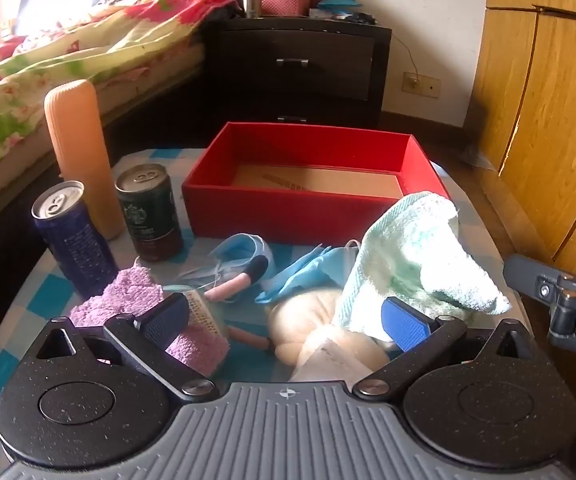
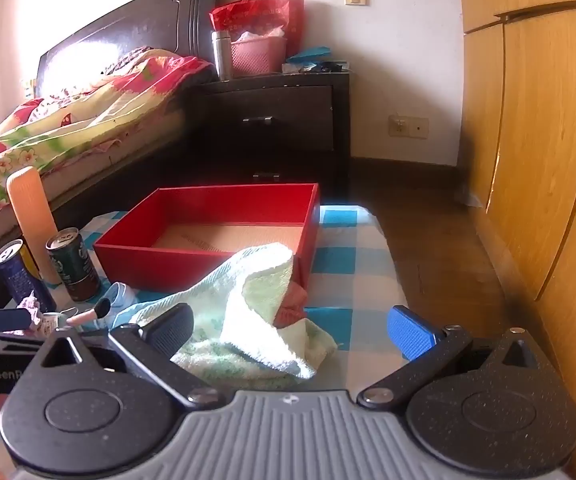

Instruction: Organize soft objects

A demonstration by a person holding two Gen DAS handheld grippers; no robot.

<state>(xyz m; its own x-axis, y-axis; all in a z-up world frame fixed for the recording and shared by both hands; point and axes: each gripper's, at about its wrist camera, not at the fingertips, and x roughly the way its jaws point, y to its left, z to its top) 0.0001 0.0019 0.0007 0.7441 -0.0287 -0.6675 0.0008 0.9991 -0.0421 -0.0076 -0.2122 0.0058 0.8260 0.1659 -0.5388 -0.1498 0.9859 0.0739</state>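
Red box (image 1: 288, 216) sits open at the far side of the checked table (image 2: 351, 256), cardboard floor showing, nothing soft inside. Just in front of its near wall lies the heap: pale green towel (image 1: 411, 256) bunched against the box's right corner, blue face masks (image 1: 244, 252) beside it, a purple cloth (image 1: 136, 300) nearer the cans (image 1: 148, 212). Left gripper (image 1: 286, 324) hovers over the pile, fingers spread wide, gripping nothing. Right gripper (image 2: 289, 334) spread too, the towel lying between its pads, not pinched.

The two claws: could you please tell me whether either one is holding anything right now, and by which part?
Nothing is held. The left claw and the right claw both stand open above the soft things.
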